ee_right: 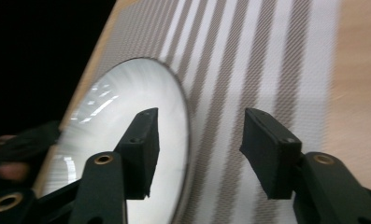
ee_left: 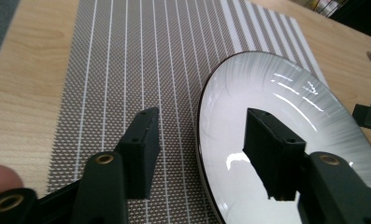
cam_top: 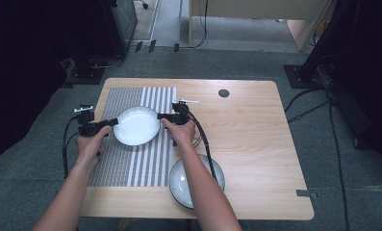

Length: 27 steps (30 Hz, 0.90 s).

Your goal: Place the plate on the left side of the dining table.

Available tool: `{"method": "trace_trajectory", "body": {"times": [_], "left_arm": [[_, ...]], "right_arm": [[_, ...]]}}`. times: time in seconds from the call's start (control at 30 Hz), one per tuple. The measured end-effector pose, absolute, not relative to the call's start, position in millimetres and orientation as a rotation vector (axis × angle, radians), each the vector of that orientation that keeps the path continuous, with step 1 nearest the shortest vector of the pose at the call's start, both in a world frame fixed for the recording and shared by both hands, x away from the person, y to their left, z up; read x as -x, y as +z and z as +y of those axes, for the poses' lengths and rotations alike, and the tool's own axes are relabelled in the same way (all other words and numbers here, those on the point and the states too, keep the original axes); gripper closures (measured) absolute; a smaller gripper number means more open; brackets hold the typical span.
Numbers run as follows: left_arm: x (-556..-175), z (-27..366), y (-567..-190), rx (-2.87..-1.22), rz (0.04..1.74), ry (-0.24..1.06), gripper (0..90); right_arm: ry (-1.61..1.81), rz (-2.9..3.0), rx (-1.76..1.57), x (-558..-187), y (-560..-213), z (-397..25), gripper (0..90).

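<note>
- Straddling the near rim of the white plate, the left gripper has its jaws spread wide, one over the plate's glossy inside and the other outside the rim above the striped placemat; neither pad is seen pressing the rim.
- The right gripper stands the same way at the opposite edge: jaws apart, one over the plate, the other over the placemat, the rim running up between them without a visible grip.
- Beyond the left gripper's jaws, across the plate, a dark corner of the other gripper shows at the far rim; beyond the right gripper's jaws, the left gripper appears as a blurred dark shape at the plate's far side.
- In the high view the plate lies on the placemat between the left gripper and the right gripper, each held by a hand: the left hand and the right hand.
- Behind the right gripper, under that forearm, a second plate with a dark rim sits on the wooden table just off the placemat's edge.
- Past the right gripper, near the placemat's far corner, lies a small white object, too small to name.
</note>
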<state>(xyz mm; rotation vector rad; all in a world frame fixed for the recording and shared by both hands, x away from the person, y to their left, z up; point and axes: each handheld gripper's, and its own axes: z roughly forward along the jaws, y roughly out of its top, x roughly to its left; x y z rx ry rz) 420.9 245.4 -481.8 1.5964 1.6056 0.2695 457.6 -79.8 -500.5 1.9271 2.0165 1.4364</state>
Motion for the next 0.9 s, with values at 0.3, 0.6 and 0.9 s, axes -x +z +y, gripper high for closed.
{"method": "trace_trajectory", "body": {"times": [0.3,0.6,0.9], "left_arm": [[-407.5,246.8,-466.5,-1.621,1.564,0.347,27.8],[-394.1,250.1,-450.4,-1.601,1.531,0.385,21.2],[-369.5,247.6,-443.5,-1.605,1.473,0.416,18.4]], "right_arm": [[1.464,2.051,-1.805,-447.9,-473.7,-95.0,33.9],[1.439,2.046,-1.742,-433.0,-455.8,-123.9,27.0],[1.409,2.055,-1.686,-410.0,-450.0,-155.8,25.6]]}}
